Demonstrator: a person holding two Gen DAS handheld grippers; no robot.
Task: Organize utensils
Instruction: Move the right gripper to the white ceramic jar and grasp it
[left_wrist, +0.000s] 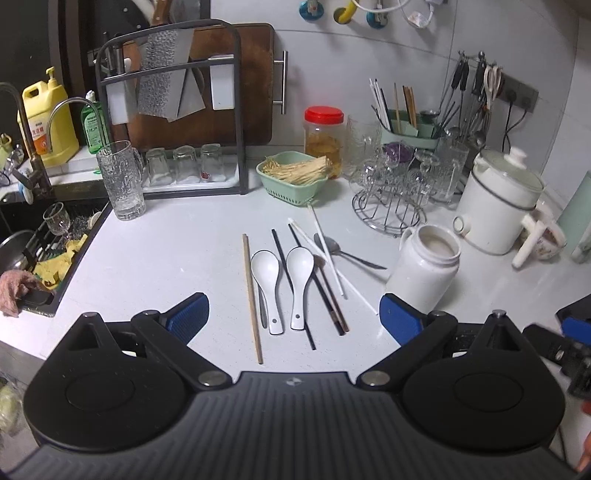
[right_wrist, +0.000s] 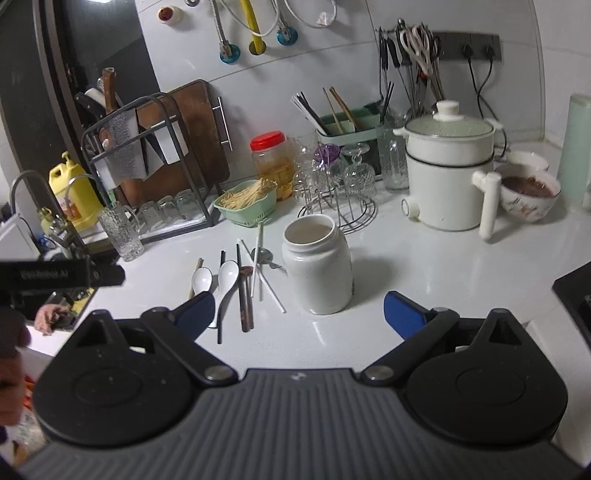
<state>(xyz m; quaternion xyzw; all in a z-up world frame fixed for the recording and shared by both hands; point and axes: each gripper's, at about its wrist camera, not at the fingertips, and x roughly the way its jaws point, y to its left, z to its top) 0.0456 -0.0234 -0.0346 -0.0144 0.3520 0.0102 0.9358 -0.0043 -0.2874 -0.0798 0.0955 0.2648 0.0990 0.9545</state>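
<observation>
Loose utensils lie on the white counter (left_wrist: 166, 258): two white ceramic spoons (left_wrist: 266, 273) (left_wrist: 300, 266), a wooden chopstick (left_wrist: 251, 291), black chopsticks (left_wrist: 291, 284), brown chopsticks (left_wrist: 330, 299), white chopsticks (left_wrist: 325, 251) and a metal spoon (left_wrist: 340, 251). An empty white jar (left_wrist: 424, 269) stands upright to their right. My left gripper (left_wrist: 293, 317) is open, just in front of the utensils. In the right wrist view my right gripper (right_wrist: 299, 310) is open in front of the jar (right_wrist: 317, 266), with the spoons (right_wrist: 225, 280) to its left.
A green utensil holder (left_wrist: 406, 129) with chopsticks stands at the back by the wall. A green basket (left_wrist: 291, 173), a red-lidded jar (left_wrist: 324, 136), a wire glass rack (left_wrist: 391, 199), a white cooker (left_wrist: 498, 199), a glass mug (left_wrist: 122, 181) and a sink (left_wrist: 33, 236) surround the work area.
</observation>
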